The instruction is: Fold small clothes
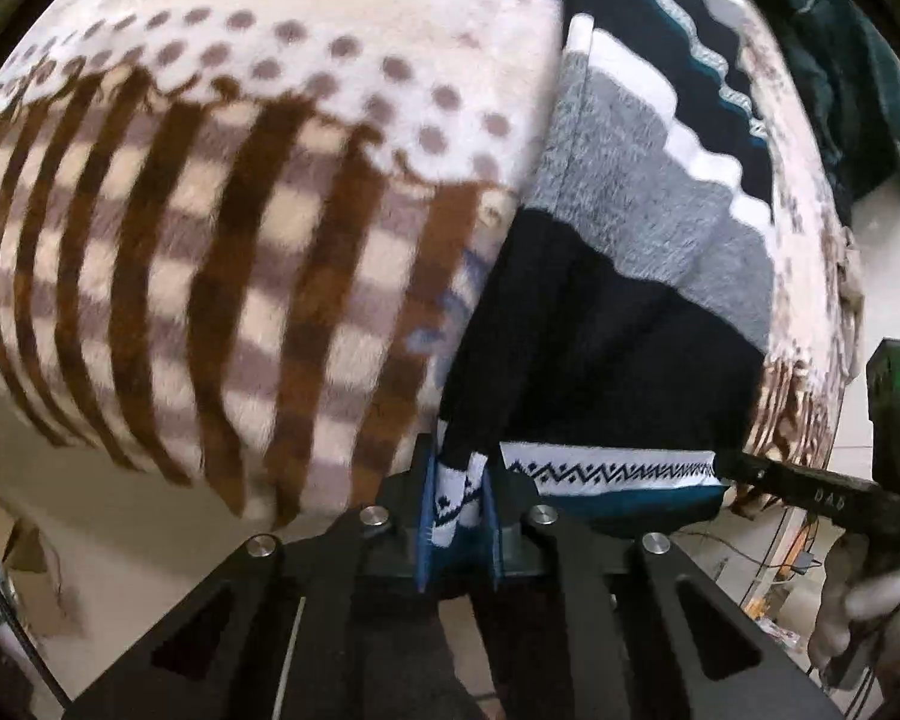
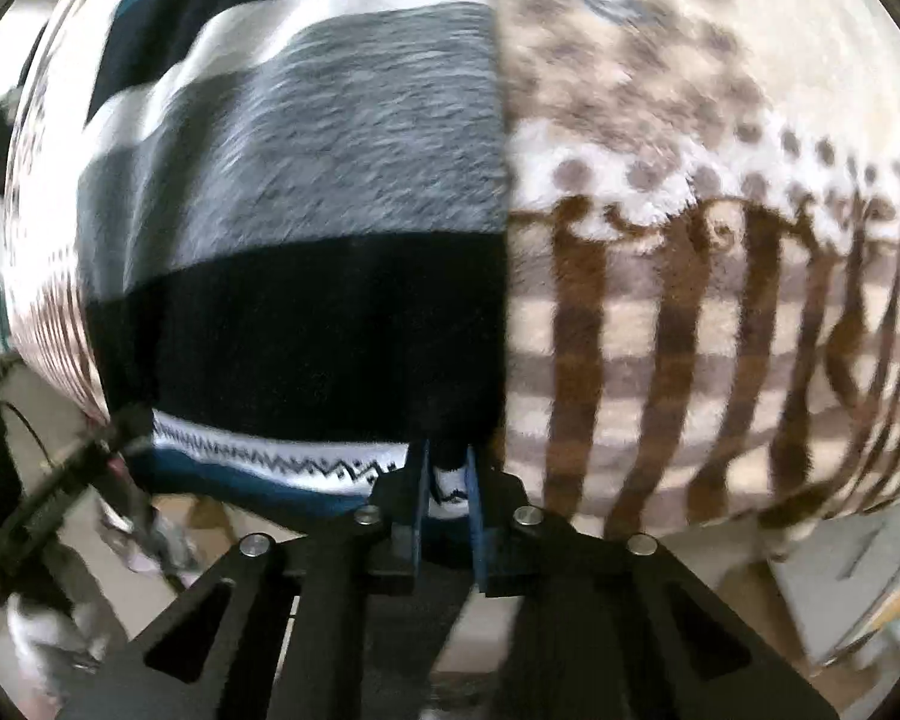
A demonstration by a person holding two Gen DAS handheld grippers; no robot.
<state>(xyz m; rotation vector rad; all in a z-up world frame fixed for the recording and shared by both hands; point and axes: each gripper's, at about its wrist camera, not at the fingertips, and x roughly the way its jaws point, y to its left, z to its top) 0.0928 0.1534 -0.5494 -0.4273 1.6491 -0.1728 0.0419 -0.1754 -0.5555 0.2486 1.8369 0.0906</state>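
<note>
A knitted sweater with black, grey, white and teal stripes lies flat on a cream and brown patterned blanket. My left gripper is shut on one corner of its zigzag-patterned hem, and white knit shows between the blue pads. In the right wrist view the same sweater fills the left half. There my right gripper is shut on the other hem corner. The hem runs taut between the two grips. The sweater's upper part runs out of frame.
The blanket hangs over the near edge of the surface. A gloved hand holds the right tool. Dark green fabric lies beyond the sweater. Cables lie on the floor below, and cardboard is at lower left.
</note>
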